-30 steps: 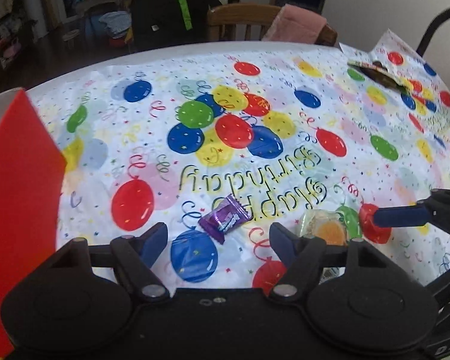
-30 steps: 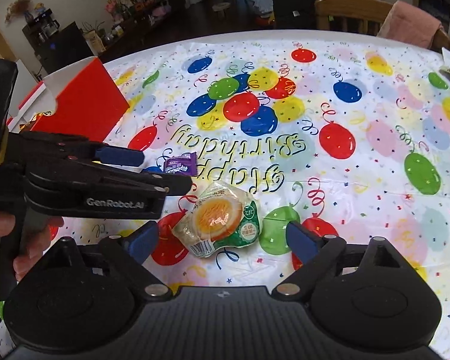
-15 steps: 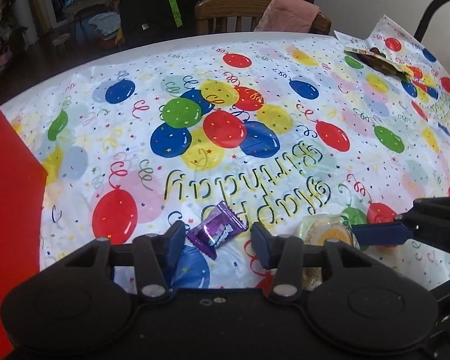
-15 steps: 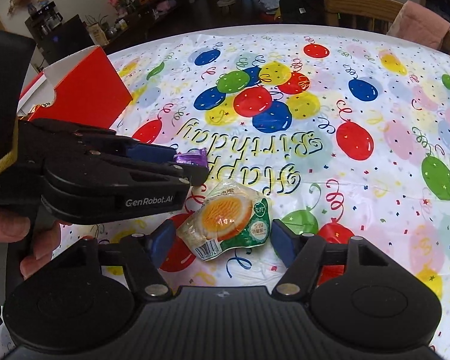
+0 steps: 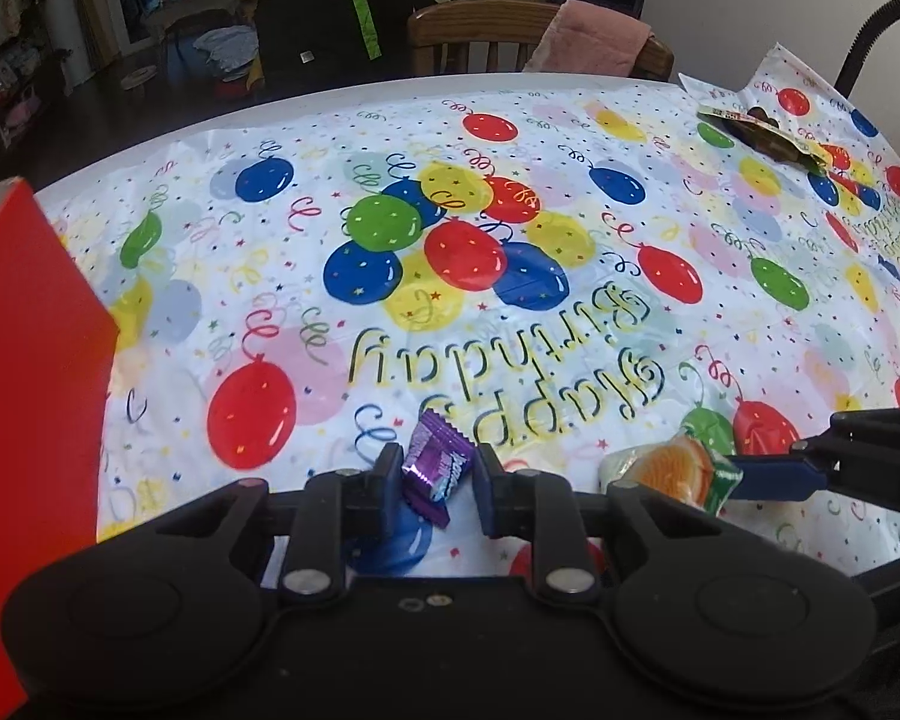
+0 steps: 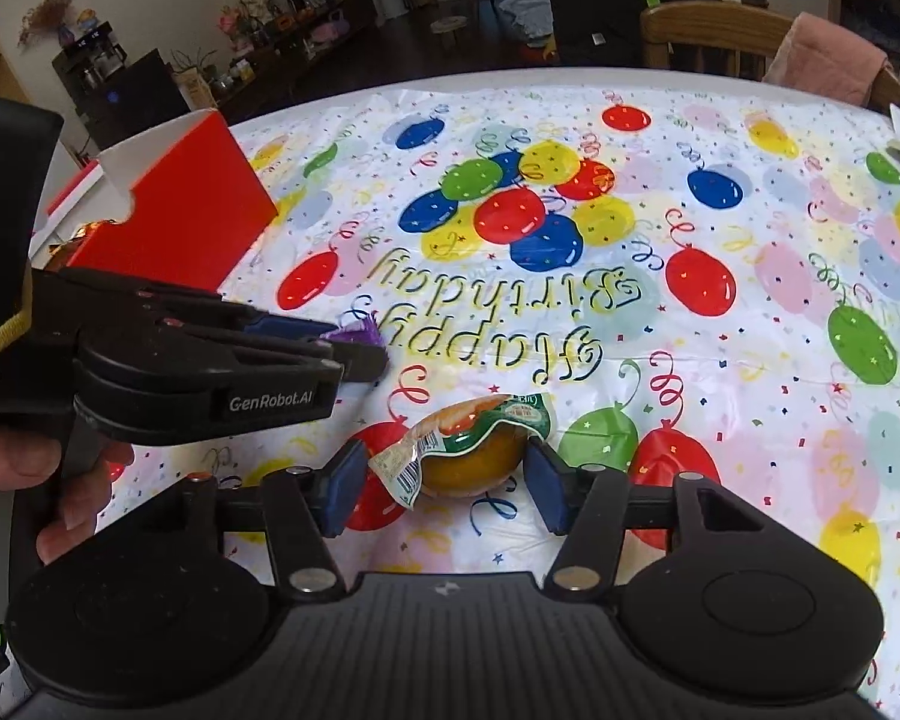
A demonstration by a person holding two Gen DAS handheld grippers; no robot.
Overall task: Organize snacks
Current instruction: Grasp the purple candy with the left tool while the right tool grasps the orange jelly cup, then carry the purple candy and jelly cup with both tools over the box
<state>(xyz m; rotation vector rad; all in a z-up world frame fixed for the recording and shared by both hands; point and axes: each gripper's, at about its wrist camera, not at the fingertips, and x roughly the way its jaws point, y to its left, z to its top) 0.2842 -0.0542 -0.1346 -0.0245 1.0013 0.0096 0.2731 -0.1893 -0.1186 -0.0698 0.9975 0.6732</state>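
Note:
A purple candy wrapper (image 5: 435,465) stands tilted between the fingers of my left gripper (image 5: 437,489), which is shut on it just above the balloon tablecloth; its tip also shows in the right wrist view (image 6: 354,333). A green and orange jelly cup pack (image 6: 471,447) sits tipped up between the blue pads of my right gripper (image 6: 447,483), which is shut on it. The pack also shows in the left wrist view (image 5: 669,471), beside the right gripper's blue pad (image 5: 774,471).
A red open box (image 6: 180,222) stands at the table's left; its red wall fills the left edge of the left wrist view (image 5: 24,420). A dark snack packet (image 5: 762,132) lies at the far right. A wooden chair (image 5: 498,30) with a pink cloth stands behind the table.
Both grippers moved in and closed. The left one closed on the purple candy and tipped it up. The right one closed on the jelly cup pack and tipped it up.

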